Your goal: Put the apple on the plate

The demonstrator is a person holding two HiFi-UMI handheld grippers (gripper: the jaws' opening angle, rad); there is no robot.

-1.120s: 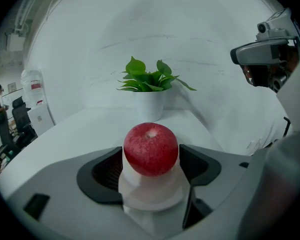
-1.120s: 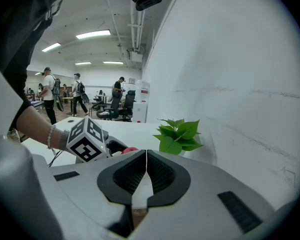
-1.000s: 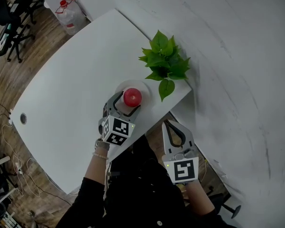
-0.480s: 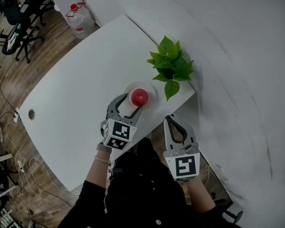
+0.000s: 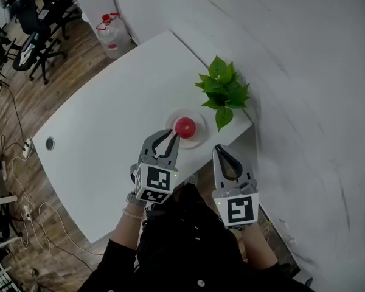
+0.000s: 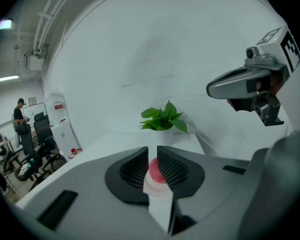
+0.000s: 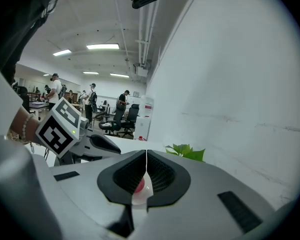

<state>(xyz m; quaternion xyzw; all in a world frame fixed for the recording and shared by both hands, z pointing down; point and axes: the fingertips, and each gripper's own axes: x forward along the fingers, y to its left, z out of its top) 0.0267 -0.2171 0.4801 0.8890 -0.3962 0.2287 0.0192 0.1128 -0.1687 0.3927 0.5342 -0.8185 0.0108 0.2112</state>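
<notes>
- The left tool (image 5: 172,136) pointed slightly downward just short of the plate (image 5: 199,140). Its jaws had just been closing to a slit and gripped nothing.
- The right tool (image 5: 220,149) hung clenched and empty beside the plate.
- The apple (image 5: 185,126) sat on the plate.
- The right gripper view showed distant people (image 7: 55,91), which the head view did not.

Left gripper (image 5: 170,136), pointing toward 1 o'clock: jaws have just been closing, now almost together, nothing between them. Right gripper (image 5: 219,149), pointing toward 11 o'clock: jaws together, empty.
</notes>
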